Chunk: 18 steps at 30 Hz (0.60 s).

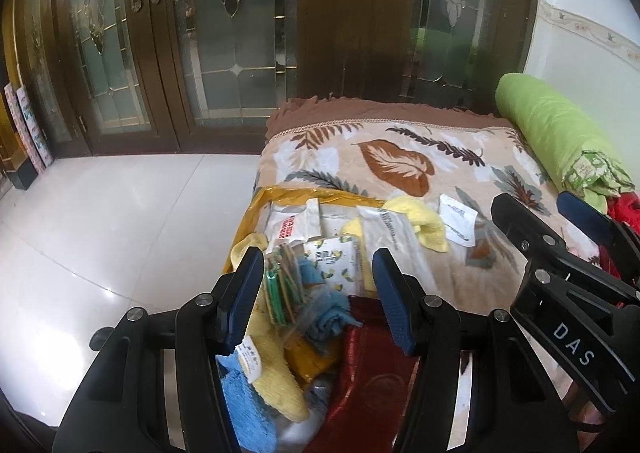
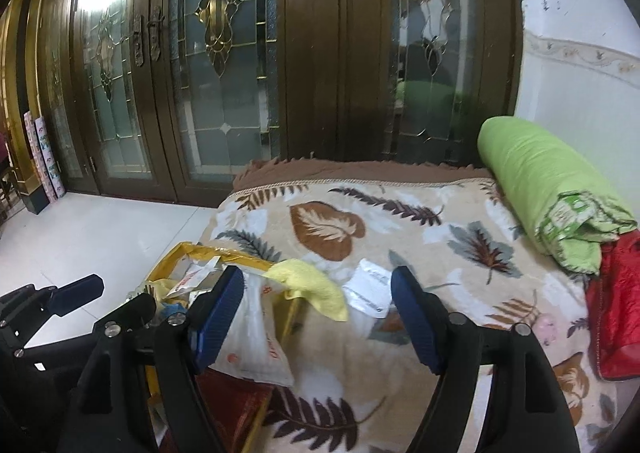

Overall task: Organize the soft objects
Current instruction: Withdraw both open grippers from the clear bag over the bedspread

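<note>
A yellow box [image 1: 256, 213] on the leaf-patterned bed holds yellow cloths [image 1: 276, 365], blue cloths [image 1: 328, 317], white packets [image 1: 298, 223] and a lemon-print pack [image 1: 332, 259]. A yellow cloth [image 1: 424, 221] hangs over the box's right edge; it also shows in the right wrist view [image 2: 316, 285]. A small white packet [image 2: 370, 291] lies on the blanket beside it. My left gripper [image 1: 316, 293] is open and empty above the box. My right gripper [image 2: 316, 317] is open and empty above the box edge and blanket.
A rolled green quilt [image 2: 548, 189] lies at the bed's right, with red fabric [image 2: 616, 305] below it. The leaf blanket [image 2: 400, 221] covers the bed. Wooden glass-panelled doors [image 2: 224, 65] stand behind. White tiled floor [image 1: 120, 221] lies to the left.
</note>
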Tool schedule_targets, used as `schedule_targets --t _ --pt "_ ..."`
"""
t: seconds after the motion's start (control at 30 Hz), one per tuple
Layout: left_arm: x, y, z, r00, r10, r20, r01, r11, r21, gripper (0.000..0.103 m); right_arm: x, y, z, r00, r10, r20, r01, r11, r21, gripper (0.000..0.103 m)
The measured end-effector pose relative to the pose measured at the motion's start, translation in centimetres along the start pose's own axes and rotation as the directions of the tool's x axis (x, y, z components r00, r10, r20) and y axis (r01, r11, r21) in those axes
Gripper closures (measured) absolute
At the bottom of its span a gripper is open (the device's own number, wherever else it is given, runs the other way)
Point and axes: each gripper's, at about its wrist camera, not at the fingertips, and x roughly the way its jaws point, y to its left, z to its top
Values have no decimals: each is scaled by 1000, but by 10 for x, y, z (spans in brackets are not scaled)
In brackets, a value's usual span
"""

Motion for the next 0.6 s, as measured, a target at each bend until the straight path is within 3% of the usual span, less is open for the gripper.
schedule_targets --t 0.6 --pt "-17 -47 -12 999 -43 -11 43 997 59 46 -29 -43 -17 999 -47 12 46 999 25 24"
